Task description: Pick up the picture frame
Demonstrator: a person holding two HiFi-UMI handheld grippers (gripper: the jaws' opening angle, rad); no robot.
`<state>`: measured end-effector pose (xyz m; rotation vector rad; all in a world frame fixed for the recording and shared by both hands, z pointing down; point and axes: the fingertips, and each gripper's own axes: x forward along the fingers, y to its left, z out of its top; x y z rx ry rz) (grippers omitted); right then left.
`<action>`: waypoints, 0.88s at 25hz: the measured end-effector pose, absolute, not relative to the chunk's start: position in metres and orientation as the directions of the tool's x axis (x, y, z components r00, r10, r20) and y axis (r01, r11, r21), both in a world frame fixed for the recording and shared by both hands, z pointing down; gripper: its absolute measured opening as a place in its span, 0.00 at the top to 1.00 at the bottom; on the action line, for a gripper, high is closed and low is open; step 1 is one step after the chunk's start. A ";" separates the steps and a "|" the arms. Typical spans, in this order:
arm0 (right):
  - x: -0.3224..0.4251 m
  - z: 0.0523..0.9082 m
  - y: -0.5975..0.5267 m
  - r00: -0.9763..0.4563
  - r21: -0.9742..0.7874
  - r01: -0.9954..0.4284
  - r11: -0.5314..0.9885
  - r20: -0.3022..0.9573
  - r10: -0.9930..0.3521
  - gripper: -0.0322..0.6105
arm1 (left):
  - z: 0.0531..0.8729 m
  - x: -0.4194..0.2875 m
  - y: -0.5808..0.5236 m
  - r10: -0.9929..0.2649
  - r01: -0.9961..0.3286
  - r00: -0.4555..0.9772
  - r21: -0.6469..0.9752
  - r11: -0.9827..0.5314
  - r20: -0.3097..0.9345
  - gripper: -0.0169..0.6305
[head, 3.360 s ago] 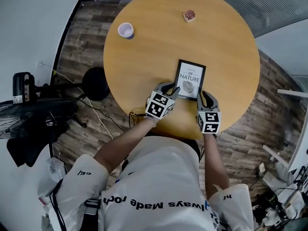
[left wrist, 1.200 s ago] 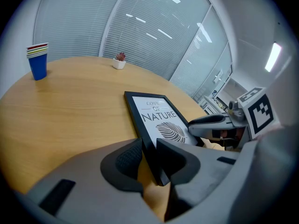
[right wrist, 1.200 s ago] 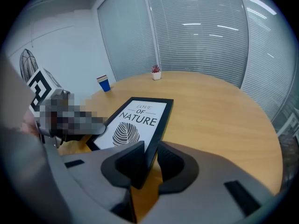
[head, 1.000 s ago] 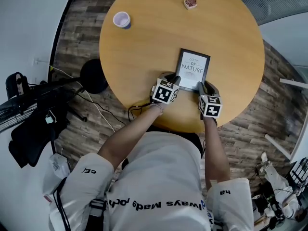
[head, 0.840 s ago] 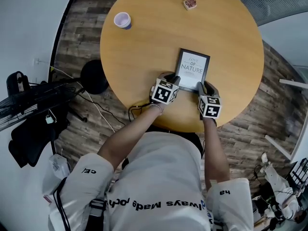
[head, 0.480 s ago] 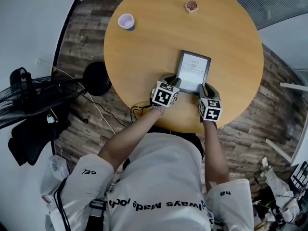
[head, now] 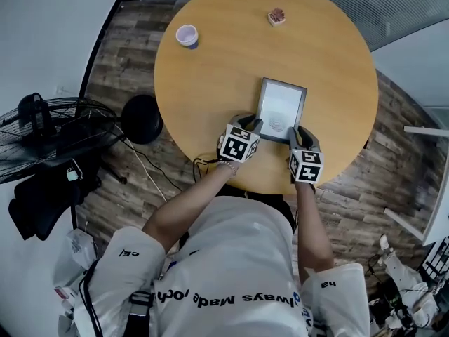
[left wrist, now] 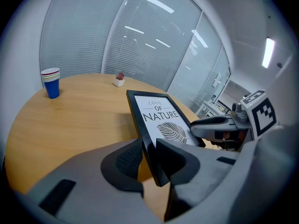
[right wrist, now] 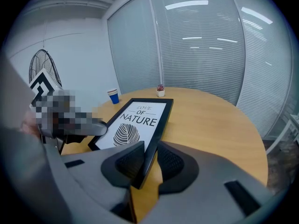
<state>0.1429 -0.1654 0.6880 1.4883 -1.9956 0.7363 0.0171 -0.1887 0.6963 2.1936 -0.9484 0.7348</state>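
The one picture frame [head: 280,109] is held at its near edge, tilted above the table [head: 210,83]. The left gripper [left wrist: 148,149] pinches the near left corner and the right gripper [right wrist: 149,153] the near right, both clamped on the black rim. From overhead, glare washes out the print. Beyond the claws stand one cup [head: 186,36], far left, and one small potted plant [head: 276,17], ahead.

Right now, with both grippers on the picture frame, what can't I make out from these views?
Head view: glare washes out the print on the picture frame.
Right gripper view: a mosaic patch covers most of the left gripper.
All views: the frame's back faces away from every camera, so it is hidden.
Small pot at the far edge of the table: too small in every view to identify.
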 end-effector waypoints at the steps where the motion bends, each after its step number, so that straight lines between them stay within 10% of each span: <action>1: 0.143 0.685 -0.164 -0.246 -0.107 -0.964 0.242 0.697 -0.673 0.79 | 0.693 0.017 -0.187 -0.427 -0.776 0.585 0.323 -0.542 0.689 0.81; 22: 0.153 0.621 -0.153 -0.235 -0.077 -0.967 0.243 0.636 -0.735 0.79 | 0.629 0.027 -0.176 -0.487 -0.762 0.615 0.310 -0.568 0.620 0.81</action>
